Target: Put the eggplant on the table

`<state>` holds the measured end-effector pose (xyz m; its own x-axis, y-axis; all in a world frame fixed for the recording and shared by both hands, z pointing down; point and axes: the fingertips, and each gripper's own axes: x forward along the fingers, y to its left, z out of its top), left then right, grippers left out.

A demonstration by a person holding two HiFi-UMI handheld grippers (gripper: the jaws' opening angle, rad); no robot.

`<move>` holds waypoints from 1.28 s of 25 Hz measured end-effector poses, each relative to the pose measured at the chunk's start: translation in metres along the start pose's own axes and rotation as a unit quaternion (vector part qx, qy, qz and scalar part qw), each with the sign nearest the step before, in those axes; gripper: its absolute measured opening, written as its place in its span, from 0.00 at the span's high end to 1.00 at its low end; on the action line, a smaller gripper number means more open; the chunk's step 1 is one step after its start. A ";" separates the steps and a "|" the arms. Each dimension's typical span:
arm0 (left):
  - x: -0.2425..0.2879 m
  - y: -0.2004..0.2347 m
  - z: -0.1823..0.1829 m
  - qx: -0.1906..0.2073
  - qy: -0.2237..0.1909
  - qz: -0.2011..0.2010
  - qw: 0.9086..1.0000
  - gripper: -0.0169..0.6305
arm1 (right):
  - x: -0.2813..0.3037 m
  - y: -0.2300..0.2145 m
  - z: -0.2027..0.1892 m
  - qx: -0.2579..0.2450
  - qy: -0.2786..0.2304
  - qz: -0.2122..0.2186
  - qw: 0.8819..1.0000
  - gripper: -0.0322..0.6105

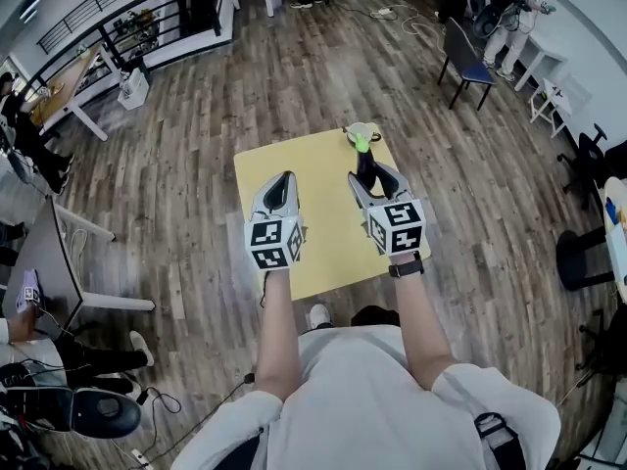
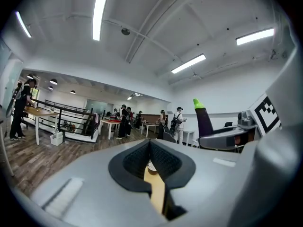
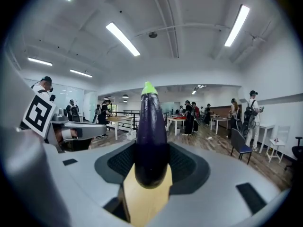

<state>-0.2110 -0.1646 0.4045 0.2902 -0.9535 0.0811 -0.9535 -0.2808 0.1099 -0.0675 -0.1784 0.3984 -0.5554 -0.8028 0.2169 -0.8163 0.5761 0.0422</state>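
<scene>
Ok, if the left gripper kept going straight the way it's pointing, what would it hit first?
Probably nothing nearby: the left gripper points level over the yellow table, with open room beyond.

No lettering, numbers or brand names can be read anywhere. The only signs are black-and-white square markers (image 1: 268, 233) on the cubes of the left gripper (image 1: 283, 179) and right gripper (image 1: 374, 172).

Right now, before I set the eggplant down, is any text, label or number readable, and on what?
No readable words or numbers in any view.
Marker cubes: black-and-white square patterns only, no letters.
Eggplant: no label showing.
Far desks: anything on them is too small to read.
</scene>
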 end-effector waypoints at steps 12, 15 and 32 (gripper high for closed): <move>0.094 -0.065 -0.063 -0.027 0.070 -0.038 0.996 0.96 | 0.020 -0.082 -0.081 0.033 0.100 0.014 0.994 0.62; 0.113 -0.073 -0.082 -0.031 0.092 -0.040 0.994 0.96 | 0.029 -0.103 -0.103 0.051 0.120 0.007 0.991 0.62; 0.160 -0.087 -0.194 -0.062 0.206 -0.039 0.976 0.96 | 0.070 -0.128 -0.229 0.094 0.245 0.021 0.965 0.62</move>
<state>-0.0661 -0.2713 0.6002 0.3941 -0.7979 0.4560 -0.9173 -0.3111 0.2485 0.0344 -0.2730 0.6317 -0.4839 -0.5836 0.6521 -0.8348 0.5315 -0.1437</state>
